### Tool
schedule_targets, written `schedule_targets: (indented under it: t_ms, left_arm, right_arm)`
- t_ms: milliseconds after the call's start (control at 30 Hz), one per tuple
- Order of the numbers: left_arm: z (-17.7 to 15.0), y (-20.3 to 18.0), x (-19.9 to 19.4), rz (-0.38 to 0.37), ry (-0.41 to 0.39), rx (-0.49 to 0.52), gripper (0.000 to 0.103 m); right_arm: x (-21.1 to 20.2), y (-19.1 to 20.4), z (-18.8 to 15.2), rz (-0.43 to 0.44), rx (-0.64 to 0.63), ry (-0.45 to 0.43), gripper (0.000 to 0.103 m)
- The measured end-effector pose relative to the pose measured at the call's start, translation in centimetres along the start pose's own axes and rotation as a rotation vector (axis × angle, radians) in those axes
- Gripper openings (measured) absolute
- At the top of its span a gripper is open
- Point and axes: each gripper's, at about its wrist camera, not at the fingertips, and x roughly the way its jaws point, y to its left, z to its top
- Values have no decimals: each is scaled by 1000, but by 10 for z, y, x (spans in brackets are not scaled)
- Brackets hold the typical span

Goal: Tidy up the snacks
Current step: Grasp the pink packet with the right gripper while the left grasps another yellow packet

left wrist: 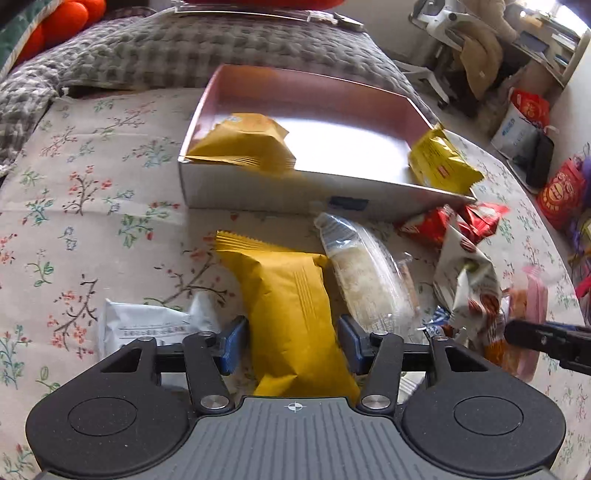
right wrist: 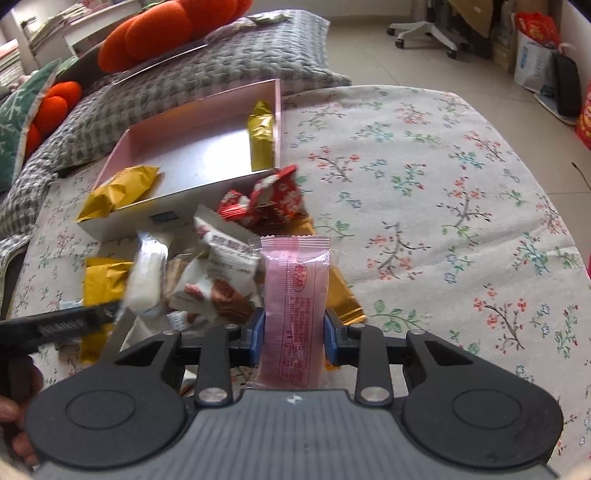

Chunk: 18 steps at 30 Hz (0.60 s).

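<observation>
My left gripper (left wrist: 291, 343) is shut on a mustard-yellow snack packet (left wrist: 291, 310), held over the flowered cloth just in front of the box. My right gripper (right wrist: 294, 334) is shut on a pink snack packet (right wrist: 294, 295), which stands upright between the pads. The open pink-walled box (left wrist: 314, 184) lies ahead and holds a mustard packet (left wrist: 243, 142) at its left corner and a bright yellow packet (left wrist: 439, 162) at its right corner. The box also shows in the right wrist view (right wrist: 207, 144). Loose snacks lie in front of it: a clear-wrapped white cake (left wrist: 365, 273), red packets (left wrist: 454, 221) and a white printed packet (left wrist: 469, 280).
A white packet (left wrist: 147, 325) lies left of my left gripper. The flowered cloth (right wrist: 443, 206) stretches to the right of the pile. A grey knitted blanket (left wrist: 184, 48) and orange cushions (right wrist: 166, 29) lie behind the box. Bags (left wrist: 524, 122) and a chair base (right wrist: 424, 29) stand on the floor.
</observation>
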Motion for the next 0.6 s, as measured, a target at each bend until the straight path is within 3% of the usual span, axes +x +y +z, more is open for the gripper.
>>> schedule_targets:
  t_ms: [33, 133, 300, 600]
  left_arm:
    - [1, 1, 0, 1, 0, -14, 43]
    - [6, 10, -3, 4, -4, -64, 41]
    - [9, 11, -13, 5, -16, -66, 40]
    - [25, 15, -40, 14, -128, -61, 40]
  right_arm:
    - [-1, 2, 0, 6, -4, -5, 29]
    - [-4, 2, 2, 14, 0, -22, 29]
    - [-5, -8, 4, -1, 35, -34, 29]
    - [-10, -10, 7, 4, 44, -76, 29]
